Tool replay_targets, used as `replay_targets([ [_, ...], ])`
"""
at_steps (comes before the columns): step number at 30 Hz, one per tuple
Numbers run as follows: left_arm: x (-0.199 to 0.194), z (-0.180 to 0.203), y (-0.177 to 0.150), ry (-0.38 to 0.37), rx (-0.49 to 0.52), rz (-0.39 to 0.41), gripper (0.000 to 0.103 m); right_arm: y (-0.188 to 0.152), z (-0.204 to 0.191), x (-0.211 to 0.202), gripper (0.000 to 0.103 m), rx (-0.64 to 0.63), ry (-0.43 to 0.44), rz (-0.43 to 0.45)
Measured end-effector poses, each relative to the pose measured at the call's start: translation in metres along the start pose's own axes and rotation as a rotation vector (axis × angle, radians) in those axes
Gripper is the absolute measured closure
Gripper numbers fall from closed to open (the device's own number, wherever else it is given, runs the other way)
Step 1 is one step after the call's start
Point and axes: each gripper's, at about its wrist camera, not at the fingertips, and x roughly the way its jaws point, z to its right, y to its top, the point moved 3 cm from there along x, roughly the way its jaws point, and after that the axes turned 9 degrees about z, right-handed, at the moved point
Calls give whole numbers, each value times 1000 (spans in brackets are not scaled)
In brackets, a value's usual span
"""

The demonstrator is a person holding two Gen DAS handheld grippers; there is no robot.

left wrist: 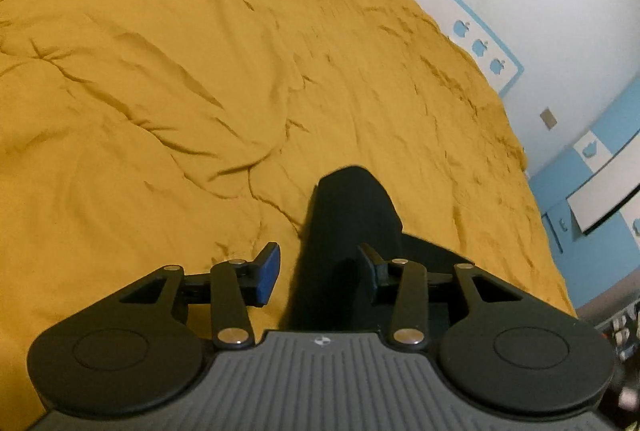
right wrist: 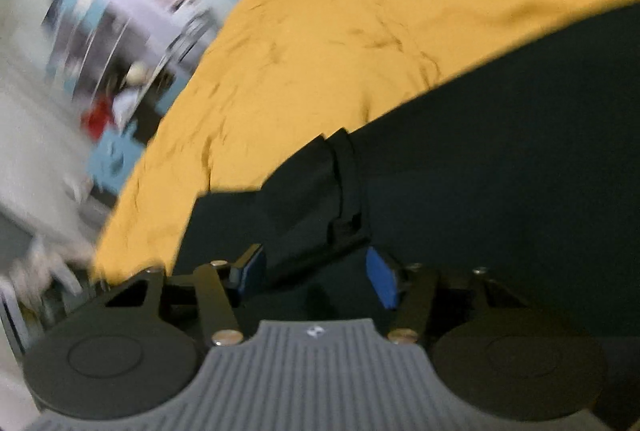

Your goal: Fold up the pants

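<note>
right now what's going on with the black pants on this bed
A person with a handheld gripper in each hand is folding black pants on a yellow bedspread. The left gripper is open over a narrow end of the pants, not pinching it. The right gripper is open around a bunched fold.

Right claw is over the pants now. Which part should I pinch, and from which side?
Pinch the raised fold of the pants just ahead of the right claw, coming straight forward and down. That ridge stands up from the otherwise flat cloth and already lines up with the gap between the open pads, so they can likely close across it without catching the yellow bedspread.
</note>
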Motion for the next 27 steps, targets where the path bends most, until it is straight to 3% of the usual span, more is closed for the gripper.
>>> replay_targets([
  [5, 3, 1, -9, -16, 22, -37, 54, 2, -7, 25, 52, 88, -42, -7],
  [8, 3, 1, -11, -23, 27, -48, 54, -1, -18, 39, 70, 20, -80, -28],
  [10, 4, 2, -12, -24, 30, -54, 54, -2, -22, 41, 98, -18, -109, -42],
  [17, -1, 3, -13, -35, 33, -50, 54, 6, -22, -14, 101, 75, 3, 17],
  [22, 3, 6, -19, -46, 56, -85, 53, -3, -7, -18, 100, 42, -39, -26],
  [25, 8, 11, -26, -31, 107, -127, 51, -8, -1, -6, 97, -73, -67, -58],
  [26, 9, 11, -28, -22, 126, -136, 51, -7, -5, -10, 96, -141, -84, -36],
  [27, 9, 11, -30, -19, 137, -138, 51, -6, -10, -15, 89, -203, -114, -7],
])
